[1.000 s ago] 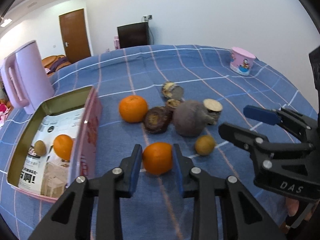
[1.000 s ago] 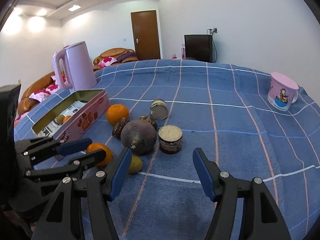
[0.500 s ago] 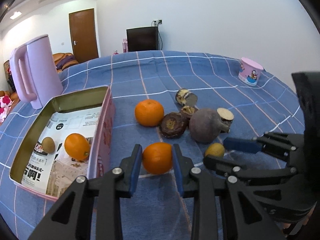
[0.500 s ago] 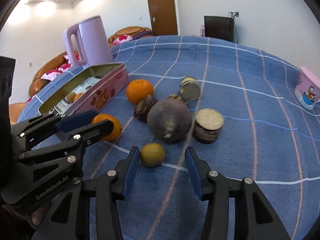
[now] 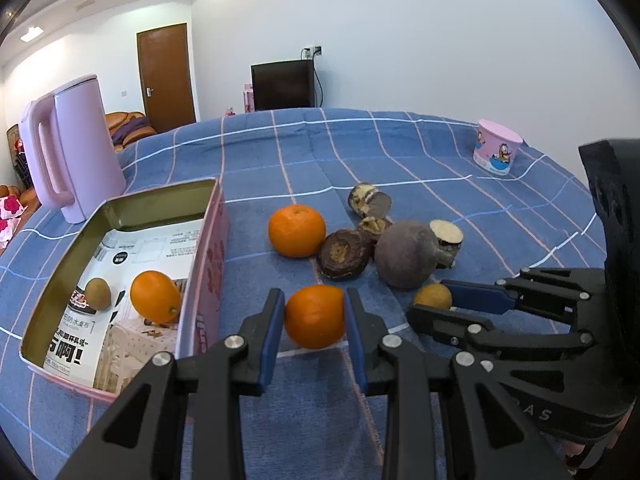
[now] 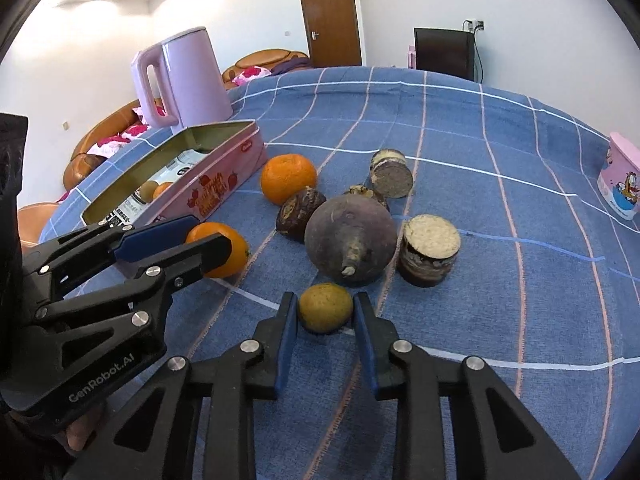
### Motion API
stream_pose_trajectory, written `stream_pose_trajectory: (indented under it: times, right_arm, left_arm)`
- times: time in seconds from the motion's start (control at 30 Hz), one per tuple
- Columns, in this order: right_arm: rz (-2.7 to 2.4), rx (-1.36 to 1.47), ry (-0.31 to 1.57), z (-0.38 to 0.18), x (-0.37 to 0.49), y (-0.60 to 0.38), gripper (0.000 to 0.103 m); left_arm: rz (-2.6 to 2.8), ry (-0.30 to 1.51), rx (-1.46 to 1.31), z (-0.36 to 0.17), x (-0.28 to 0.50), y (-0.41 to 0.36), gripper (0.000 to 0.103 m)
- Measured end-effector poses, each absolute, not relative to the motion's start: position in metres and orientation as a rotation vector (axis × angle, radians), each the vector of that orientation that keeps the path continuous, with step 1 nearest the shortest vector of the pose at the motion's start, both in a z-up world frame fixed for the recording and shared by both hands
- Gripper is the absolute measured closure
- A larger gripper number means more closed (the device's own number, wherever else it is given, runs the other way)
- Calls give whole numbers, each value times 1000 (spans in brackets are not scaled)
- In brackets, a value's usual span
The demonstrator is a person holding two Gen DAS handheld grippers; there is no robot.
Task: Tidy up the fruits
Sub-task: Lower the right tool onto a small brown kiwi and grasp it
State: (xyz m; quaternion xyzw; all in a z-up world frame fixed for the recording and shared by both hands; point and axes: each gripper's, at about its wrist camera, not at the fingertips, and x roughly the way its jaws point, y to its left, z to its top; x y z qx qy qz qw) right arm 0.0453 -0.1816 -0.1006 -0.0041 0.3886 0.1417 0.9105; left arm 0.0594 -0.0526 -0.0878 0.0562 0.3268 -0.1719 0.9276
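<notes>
My left gripper (image 5: 314, 320) is shut on an orange (image 5: 315, 316), lifted a little off the blue cloth; it also shows in the right wrist view (image 6: 218, 249). My right gripper (image 6: 326, 314) is shut on a small yellow-green fruit (image 6: 326, 312), which still rests on the cloth and shows in the left wrist view (image 5: 433, 296). A second orange (image 5: 297, 230) lies further back. The pink tin (image 5: 202, 264) at the left holds an orange (image 5: 155, 297) and a small brown fruit (image 5: 97, 293).
A dark round root (image 6: 351, 240) and several cut brown pieces (image 6: 430, 249) lie just behind the small fruit. A lilac kettle (image 5: 74, 164) stands behind the tin. A pink cup (image 5: 496, 152) stands at the far right.
My right gripper moved in on the small fruit and closed on it. My left gripper has lifted the orange slightly off the cloth and drawn back.
</notes>
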Motion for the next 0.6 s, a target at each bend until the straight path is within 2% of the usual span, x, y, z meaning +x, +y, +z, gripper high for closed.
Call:
stream_pose_trajectory:
  times: [0.6]
  right_arm:
    - [251,-62,626,-81,18,-179,73]
  left_arm:
    - [-319,588,108,-82,49,-49,71]
